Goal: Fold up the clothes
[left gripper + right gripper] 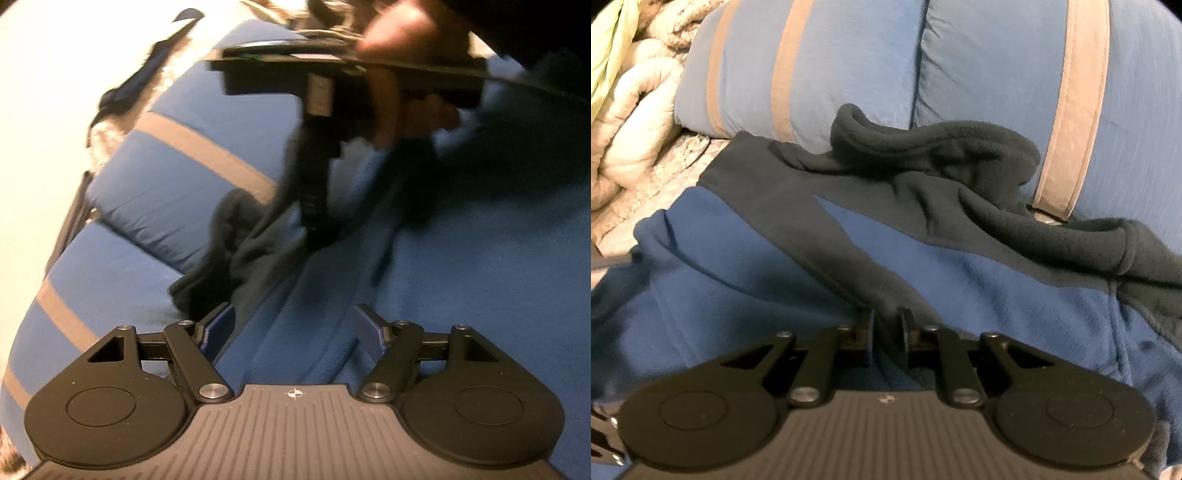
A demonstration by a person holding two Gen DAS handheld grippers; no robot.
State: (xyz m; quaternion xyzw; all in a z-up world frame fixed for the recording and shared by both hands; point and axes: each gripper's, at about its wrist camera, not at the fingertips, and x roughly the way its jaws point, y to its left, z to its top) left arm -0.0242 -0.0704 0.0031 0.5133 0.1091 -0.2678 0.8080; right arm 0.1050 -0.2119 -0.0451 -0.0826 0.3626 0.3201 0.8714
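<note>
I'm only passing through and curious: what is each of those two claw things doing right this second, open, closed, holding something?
Left gripper: open, holding nothing, above the blue fleece.
Right gripper: fingers nearly closed, pinching the fleece.

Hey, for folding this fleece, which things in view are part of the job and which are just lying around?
Part of the job:
- fleece, blue with dark panels
- right claw, nearly shut, fleece between its fingers
- left claw, open over the fleece

Just lying about:
- striped blue pillows
- beige quilt
</note>
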